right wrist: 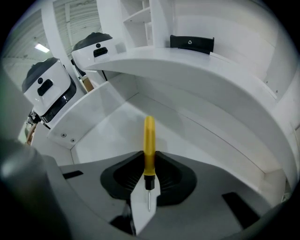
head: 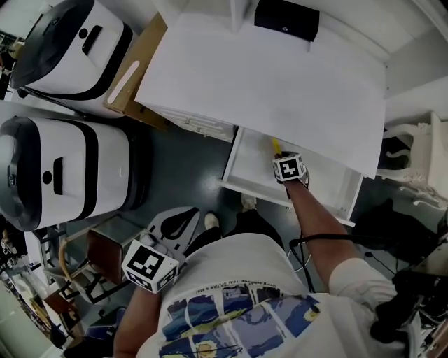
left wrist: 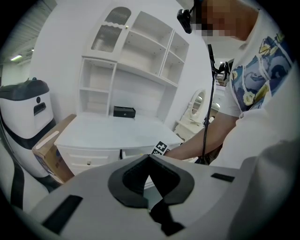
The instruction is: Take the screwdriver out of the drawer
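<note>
A yellow-handled screwdriver (right wrist: 149,140) lies inside the open white drawer (right wrist: 108,126). My right gripper (right wrist: 149,161) is shut on it, the pads pressing the lower end of the handle; the metal tip points back toward the camera. In the head view the right gripper (head: 289,168) reaches down into the drawer (head: 241,183), and a bit of the yellow screwdriver (head: 276,145) shows beyond its marker cube. My left gripper (head: 150,264) is held back near the person's body. Its fingertips meet with nothing between them in the left gripper view (left wrist: 150,159).
The drawer hangs out from under a white desk (head: 266,77) with a black box (head: 287,19) on top. Two white-and-black appliances (head: 63,175) and a cardboard box (head: 136,70) stand to the left. A white chair (head: 420,154) is at the right.
</note>
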Tool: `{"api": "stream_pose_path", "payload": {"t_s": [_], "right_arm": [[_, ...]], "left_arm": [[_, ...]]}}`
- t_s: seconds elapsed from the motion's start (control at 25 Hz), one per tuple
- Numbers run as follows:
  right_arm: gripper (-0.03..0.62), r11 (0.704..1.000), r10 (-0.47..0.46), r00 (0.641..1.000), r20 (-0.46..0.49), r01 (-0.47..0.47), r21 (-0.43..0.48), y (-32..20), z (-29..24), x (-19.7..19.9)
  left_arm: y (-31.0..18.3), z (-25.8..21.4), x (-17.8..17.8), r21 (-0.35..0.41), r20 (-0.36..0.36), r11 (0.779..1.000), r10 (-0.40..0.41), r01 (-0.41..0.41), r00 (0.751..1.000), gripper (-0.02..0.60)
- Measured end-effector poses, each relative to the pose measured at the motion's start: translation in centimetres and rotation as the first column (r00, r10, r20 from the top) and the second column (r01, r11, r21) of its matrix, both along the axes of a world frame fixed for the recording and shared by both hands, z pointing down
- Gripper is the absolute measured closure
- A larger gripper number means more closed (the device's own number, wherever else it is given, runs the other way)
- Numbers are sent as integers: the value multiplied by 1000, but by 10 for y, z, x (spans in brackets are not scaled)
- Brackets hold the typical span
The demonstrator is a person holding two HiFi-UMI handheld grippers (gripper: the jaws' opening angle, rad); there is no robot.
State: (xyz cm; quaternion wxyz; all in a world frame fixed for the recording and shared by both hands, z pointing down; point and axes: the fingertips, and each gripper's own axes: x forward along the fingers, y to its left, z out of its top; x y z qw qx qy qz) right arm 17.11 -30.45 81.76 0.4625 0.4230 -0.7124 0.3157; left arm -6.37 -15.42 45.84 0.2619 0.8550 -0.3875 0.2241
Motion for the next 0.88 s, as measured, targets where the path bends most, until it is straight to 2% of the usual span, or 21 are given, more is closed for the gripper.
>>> {"api": "stream_pose_path", "payload": {"t_s": [0.4, 0.88], "right_arm": [[503, 996, -91, 996, -5, 92, 22, 15, -45, -18], [503, 990, -100, 995, -22, 102, 99, 42, -111, -15]], "left_arm": [[11, -12, -12, 56, -34, 997, 54, -52, 998, 568], [31, -27, -20, 120, -76, 987, 119, -109, 990, 568]]}}
